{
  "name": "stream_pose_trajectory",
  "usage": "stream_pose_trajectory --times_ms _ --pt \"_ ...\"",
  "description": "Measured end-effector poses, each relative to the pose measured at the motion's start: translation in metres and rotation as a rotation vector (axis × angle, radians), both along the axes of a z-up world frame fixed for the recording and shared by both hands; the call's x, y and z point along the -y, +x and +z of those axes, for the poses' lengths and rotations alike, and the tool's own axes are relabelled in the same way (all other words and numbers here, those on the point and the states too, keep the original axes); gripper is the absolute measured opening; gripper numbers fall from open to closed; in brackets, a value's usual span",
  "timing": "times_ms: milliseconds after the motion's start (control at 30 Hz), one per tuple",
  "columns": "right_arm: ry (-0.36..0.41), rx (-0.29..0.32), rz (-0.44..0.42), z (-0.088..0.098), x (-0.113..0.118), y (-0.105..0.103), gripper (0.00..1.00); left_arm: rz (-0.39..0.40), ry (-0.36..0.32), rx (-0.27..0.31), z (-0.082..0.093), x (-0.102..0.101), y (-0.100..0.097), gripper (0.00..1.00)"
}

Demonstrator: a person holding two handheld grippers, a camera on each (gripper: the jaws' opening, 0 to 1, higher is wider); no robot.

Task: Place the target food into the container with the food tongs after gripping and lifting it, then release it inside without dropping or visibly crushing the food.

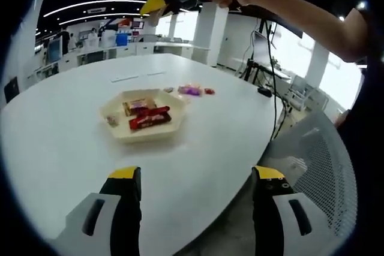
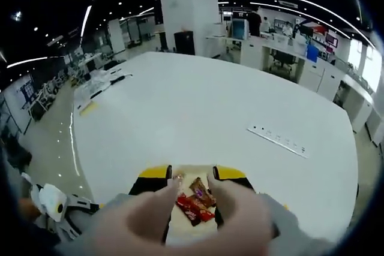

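Left gripper view has the left gripper (image 1: 196, 178) spread wide over the table (image 1: 66, 130), touching nothing, with the tray (image 1: 170, 133) of snacks (image 1: 150, 118) at 12 o'clock, while the right gripper (image 2: 192, 178) hangs spread and empty above that tray.

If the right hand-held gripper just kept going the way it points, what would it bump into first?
Most likely the wrapped snacks in the cream tray, framed between the right hand-held gripper's open jaws; how far off is unclear.

snacks (image 1: 149, 117) in tray (image 1: 123, 131) | tray on table (image 1: 66, 118) | sweets (image 1: 192, 90) behind tray
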State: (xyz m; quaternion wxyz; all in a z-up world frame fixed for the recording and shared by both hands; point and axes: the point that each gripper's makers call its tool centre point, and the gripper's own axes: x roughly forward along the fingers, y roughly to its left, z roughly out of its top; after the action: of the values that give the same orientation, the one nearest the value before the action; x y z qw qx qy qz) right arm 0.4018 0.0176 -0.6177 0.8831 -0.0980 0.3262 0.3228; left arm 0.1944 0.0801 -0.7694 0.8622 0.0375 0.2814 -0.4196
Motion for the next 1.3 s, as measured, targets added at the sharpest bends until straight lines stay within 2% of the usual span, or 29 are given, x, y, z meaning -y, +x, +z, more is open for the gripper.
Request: stream_pose_trajectory --times_ms 300,1033,1267,1300 --pt "0.009 -0.02 -0.072 -0.006 0.045 0.0 0.27 -0.03 0.027 -0.016 -0.006 0.003 -0.005 0.73" --pt "0.025 -0.069 -0.147 -0.026 0.1 -0.005 0.28 -0.019 0.079 -0.035 -0.015 0.0 -0.005 0.73" --pt "0.014 -0.089 -0.17 -0.04 0.121 -0.005 0.28 -0.035 0.107 -0.052 -0.022 0.0 -0.009 0.73" --pt "0.015 -0.077 -0.182 -0.04 0.124 -0.004 0.28 -0.036 0.109 -0.054 -0.023 -0.001 -0.009 0.73"
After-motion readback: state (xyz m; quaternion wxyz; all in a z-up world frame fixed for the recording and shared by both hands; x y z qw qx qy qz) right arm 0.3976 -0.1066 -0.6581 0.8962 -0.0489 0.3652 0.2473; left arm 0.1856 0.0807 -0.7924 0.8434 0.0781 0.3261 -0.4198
